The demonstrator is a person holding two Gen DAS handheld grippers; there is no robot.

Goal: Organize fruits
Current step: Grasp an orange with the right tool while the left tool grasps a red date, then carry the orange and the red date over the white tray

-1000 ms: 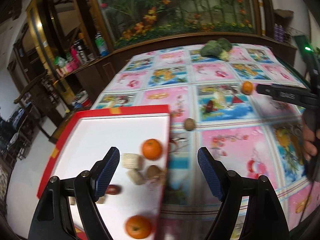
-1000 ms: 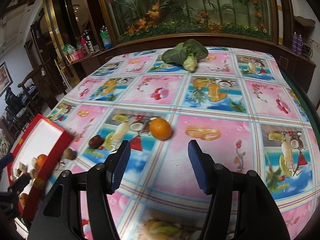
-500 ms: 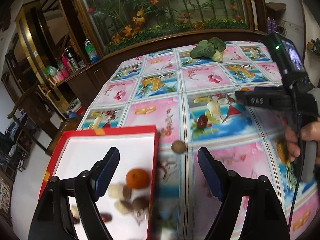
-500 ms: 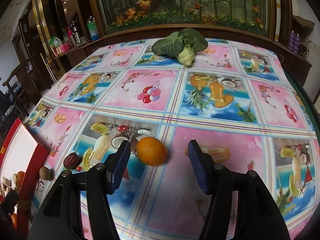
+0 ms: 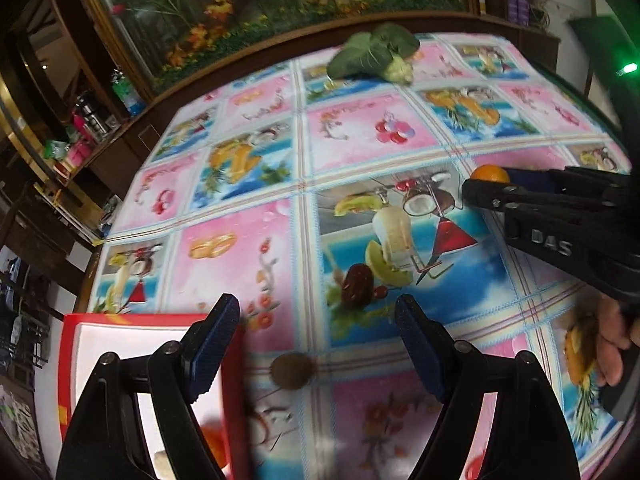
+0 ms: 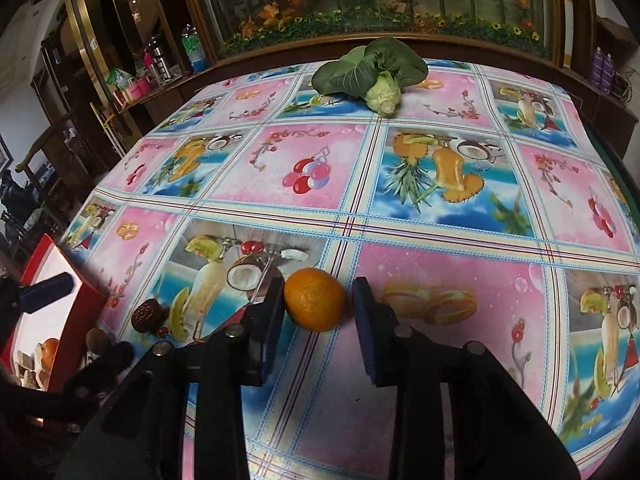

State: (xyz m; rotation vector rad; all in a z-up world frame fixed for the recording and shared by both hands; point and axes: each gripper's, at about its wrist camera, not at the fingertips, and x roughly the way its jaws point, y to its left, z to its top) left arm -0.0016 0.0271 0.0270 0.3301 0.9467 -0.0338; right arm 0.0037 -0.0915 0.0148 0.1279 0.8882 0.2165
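An orange (image 6: 315,304) rests on the fruit-print tablecloth between the fingers of my right gripper (image 6: 318,308). The jaws are open but narrowed: the left pad is against the orange, and a thin gap shows at the right pad. My left gripper (image 5: 316,316) is open and holds nothing. A small brown round fruit (image 5: 292,370) lies on the cloth just below its fingertips, and a dark red date (image 5: 357,289) lies just beyond them. The red tray (image 5: 70,360) with a white floor is at lower left, with an orange (image 6: 50,350) in it.
A leafy green vegetable (image 6: 372,72) lies at the far edge of the table. A dark wooden ledge and a planted glass case run behind it. Shelves with bottles stand at the left. A hand (image 5: 612,340) holds the right gripper at the right edge.
The right gripper has moved forward onto the orange and its fingers have narrowed to about half their width. The left gripper has moved forward and right, off the tray toward the brown fruit.
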